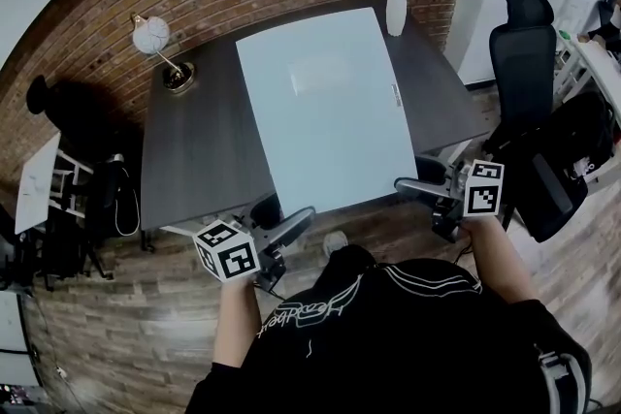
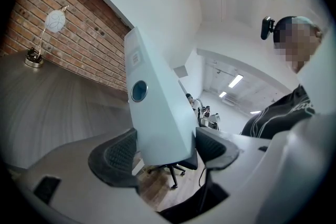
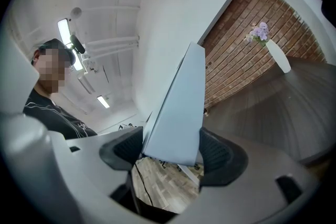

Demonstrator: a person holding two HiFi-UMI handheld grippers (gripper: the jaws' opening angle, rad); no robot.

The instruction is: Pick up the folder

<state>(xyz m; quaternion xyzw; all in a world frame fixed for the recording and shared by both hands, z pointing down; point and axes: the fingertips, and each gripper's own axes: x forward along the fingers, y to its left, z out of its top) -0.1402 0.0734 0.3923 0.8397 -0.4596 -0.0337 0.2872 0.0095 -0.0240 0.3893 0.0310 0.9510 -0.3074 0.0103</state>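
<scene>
The folder (image 1: 325,102) is a wide, pale blue box file lying over the middle of the dark table (image 1: 194,141), its near edge past the table's front edge. My left gripper (image 1: 309,213) is shut on its near left corner, and my right gripper (image 1: 400,182) is shut on its near right corner. In the left gripper view the folder's spine (image 2: 157,107), with a round finger hole, sits tight between both pads of the left gripper (image 2: 165,147). The right gripper view shows the folder (image 3: 178,113) clamped in the right gripper (image 3: 170,149). Whether its far end rests on the table I cannot tell.
A globe lamp (image 1: 153,39) stands at the table's far left and a white vase of flowers (image 1: 396,5) at the far right. A black office chair (image 1: 524,53) is to the right. A brick wall runs behind the table, and wood floor lies below.
</scene>
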